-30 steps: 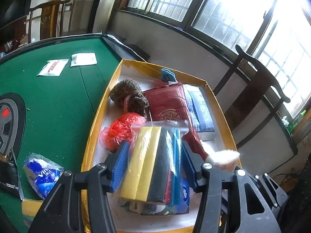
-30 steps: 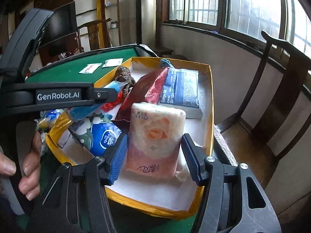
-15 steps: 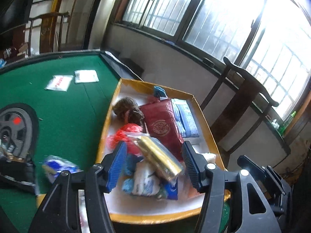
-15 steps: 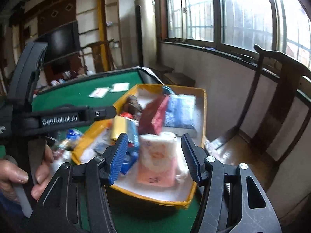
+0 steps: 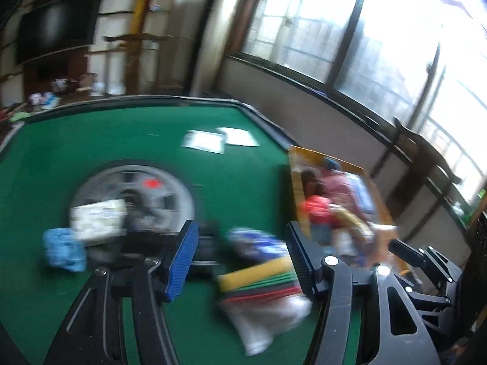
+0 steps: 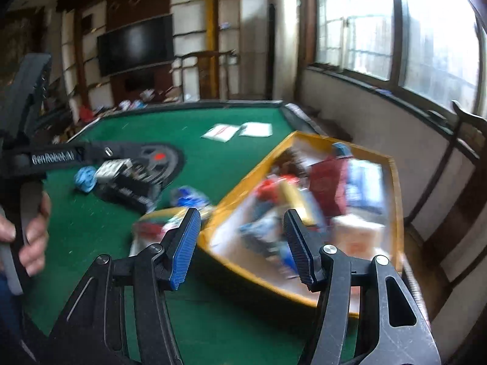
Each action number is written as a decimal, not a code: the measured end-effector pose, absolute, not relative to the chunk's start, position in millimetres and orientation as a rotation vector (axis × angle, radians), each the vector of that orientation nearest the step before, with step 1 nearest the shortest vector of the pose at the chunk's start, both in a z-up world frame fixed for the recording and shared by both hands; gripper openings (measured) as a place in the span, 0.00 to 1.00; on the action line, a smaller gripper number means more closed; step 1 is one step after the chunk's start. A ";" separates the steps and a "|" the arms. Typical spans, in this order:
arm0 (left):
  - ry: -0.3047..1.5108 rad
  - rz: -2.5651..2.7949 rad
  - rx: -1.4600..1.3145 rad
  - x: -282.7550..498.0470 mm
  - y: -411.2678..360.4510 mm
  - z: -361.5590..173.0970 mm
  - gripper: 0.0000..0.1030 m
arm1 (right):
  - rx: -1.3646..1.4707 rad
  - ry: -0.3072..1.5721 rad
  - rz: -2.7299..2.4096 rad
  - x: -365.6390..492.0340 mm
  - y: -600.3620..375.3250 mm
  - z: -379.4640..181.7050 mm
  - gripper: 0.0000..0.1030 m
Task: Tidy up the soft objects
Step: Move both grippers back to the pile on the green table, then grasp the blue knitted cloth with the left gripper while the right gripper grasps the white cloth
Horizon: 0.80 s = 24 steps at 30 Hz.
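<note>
- The green worktop [image 6: 127, 222] was seen to carry a yellow-rimmed cardboard tray [image 6: 243, 182] at its right edge, already crowded with soft packets.
- A clear bag of coloured cloths [image 5: 261, 276], its bands running roughly crosswise, was found lying loose on the felt just below and ahead of the left gripper [image 5: 240, 261], to the left of the tray.
- A blue-and-white packet [image 5: 258, 243] was seen just behind that bag, and a small light-blue bundle [image 5: 62, 252] well apart to the left.
- The left gripper was held apart with nothing between its pads; it was judged the nearer one to the bag.
- The right gripper [image 6: 242, 246] was likewise apart and empty, raised over the tray's near corner.
</note>
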<state>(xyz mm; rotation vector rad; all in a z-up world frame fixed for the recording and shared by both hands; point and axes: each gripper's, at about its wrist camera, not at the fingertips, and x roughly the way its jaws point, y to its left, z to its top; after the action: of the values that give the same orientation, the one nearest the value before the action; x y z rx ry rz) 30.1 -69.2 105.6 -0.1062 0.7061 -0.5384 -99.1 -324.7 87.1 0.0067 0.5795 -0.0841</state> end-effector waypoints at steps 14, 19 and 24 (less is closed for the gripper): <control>0.829 -0.182 -0.327 96.9 64.3 50.5 0.61 | 0.001 0.745 0.122 -70.0 -241.2 47.6 0.56; 0.890 -0.176 -0.357 107.8 67.2 33.3 0.61 | 0.004 0.772 0.142 -65.2 -233.2 36.4 0.56; 0.902 -0.113 -0.273 113.4 56.3 19.3 0.61 | 0.001 0.774 0.164 -69.0 -233.1 34.9 0.56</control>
<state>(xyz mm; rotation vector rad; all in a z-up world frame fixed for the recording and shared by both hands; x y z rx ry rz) 113.4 56.3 19.3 -0.2728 0.9021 -0.1125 -69.0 -233.1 34.9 0.0011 0.7740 0.1643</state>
